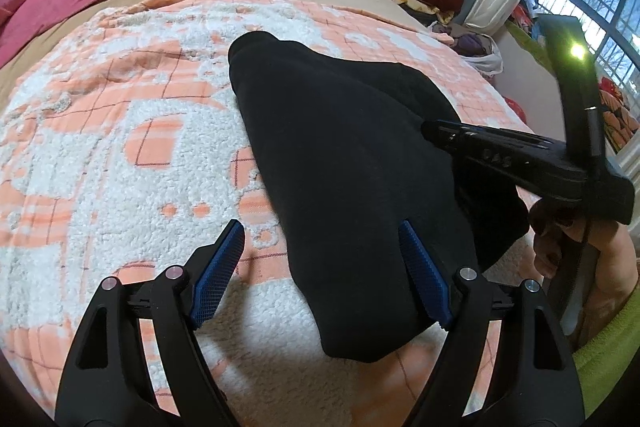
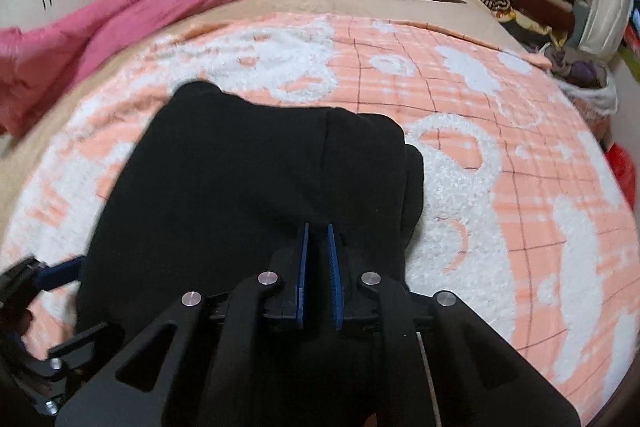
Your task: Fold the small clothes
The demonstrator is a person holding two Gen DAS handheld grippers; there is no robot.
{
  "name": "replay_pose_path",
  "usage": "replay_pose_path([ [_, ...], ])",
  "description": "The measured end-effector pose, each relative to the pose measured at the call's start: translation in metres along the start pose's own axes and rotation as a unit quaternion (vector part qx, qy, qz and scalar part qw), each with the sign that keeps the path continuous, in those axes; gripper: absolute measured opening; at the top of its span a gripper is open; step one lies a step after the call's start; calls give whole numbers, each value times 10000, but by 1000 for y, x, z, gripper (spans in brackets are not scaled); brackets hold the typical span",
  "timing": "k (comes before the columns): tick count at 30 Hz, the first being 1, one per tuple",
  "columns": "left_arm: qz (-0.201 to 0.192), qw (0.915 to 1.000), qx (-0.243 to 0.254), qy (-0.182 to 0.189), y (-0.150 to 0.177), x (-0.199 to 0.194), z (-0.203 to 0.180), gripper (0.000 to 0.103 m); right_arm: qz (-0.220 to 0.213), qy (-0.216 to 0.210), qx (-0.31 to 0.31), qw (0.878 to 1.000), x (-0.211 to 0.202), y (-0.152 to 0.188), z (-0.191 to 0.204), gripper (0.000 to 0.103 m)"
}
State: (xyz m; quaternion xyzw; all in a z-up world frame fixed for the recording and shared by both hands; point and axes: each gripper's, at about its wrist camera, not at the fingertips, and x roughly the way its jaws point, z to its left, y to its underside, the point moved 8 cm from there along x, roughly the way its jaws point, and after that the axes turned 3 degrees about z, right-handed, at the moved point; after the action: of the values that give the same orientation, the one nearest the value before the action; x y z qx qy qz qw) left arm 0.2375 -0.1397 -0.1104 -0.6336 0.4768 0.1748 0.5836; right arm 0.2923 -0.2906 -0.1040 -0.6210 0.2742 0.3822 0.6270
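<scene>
While right gripper (image 2: pixel 318 247) pinches black garment (image 2: pixel 248 179), fold edge stays hidden.

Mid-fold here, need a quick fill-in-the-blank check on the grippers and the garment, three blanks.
1. The left gripper has its jaws ____.
2. The right gripper has its blue pads nearly together, pinching the ____ garment.
3. The garment lies on a blanket patterned in white and ____.

Missing words: open; black; orange
</scene>
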Motion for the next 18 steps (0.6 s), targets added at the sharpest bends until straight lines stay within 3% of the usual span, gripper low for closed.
replay_pose_path([
  [1,-6,10000,0,4,0,-1,0,71,-43,-126,82,9999,-4,-2,1,21],
  [2,-15,10000,9,-6,0,-1,0,71,-98,-226,151,9996,-9,-3,2,35],
  [3,-20,10000,13,-2,0,-2,-1,71,-168,-299,189,9992,-15,-4,2,41],
  [8,-60,10000,17,12,-1,-7,-1,71,-517,-321,222,9979,-41,-8,4,64],
  [10,-66,10000,24,-10,-2,-9,-1,71,-587,-371,272,9972,-46,-7,4,64],
  [15,-81,10000,16,-40,-3,-12,-3,74,-775,-361,299,9959,-62,-6,4,84],
  [18,-124,9999,13,-77,-4,-17,-3,78,-967,-392,349,9939,-74,-8,4,89],
])
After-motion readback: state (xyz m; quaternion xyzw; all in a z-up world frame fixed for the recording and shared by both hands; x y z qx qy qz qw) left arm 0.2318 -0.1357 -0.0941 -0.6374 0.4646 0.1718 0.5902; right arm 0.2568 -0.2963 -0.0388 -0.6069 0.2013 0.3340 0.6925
